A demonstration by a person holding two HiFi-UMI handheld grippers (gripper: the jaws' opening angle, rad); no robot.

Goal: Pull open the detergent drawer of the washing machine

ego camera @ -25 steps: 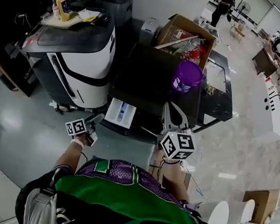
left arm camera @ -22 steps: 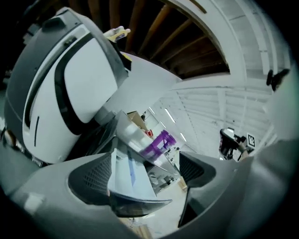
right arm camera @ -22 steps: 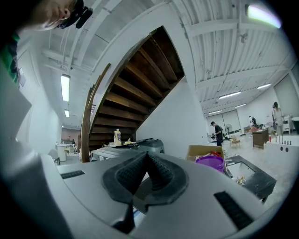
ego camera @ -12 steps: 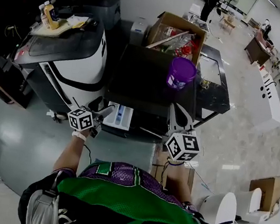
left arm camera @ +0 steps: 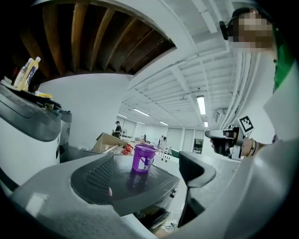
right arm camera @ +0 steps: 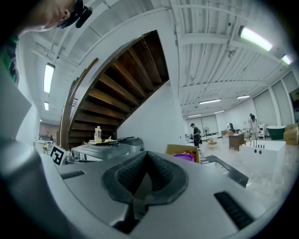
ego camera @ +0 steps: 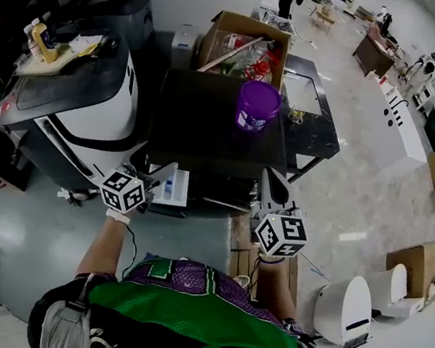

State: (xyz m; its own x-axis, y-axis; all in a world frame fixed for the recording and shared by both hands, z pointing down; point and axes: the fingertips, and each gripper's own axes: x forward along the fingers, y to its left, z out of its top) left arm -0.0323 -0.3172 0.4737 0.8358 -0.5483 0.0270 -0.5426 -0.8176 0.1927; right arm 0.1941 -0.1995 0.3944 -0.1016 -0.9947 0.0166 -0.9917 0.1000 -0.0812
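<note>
White detergent drawer (ego camera: 171, 190) w/ a blue insert sticks out from the front of the black washing machine (ego camera: 209, 119), seen from above in the head view. So the pull looks done, or v. nearly; can't tell if it's at full travel. Left gripper (ego camera: 160, 175) sits just beside the drawer's left front edge, jaws spread wide w/ nothing between them. Its own view looks past them at a purple tub (left arm camera: 142, 158) on the machine top; drawer isn't in that view. Contact w/ the drawer: can't tell, prob. none. Right gripper (ego camera: 271, 184) hangs near the machine's right front, well apart from the drawer, jaws pressed together & empty. Left to do, as I judge: little or nothing; if more opening is wanted, left gripper is the one placed for it.
</note>
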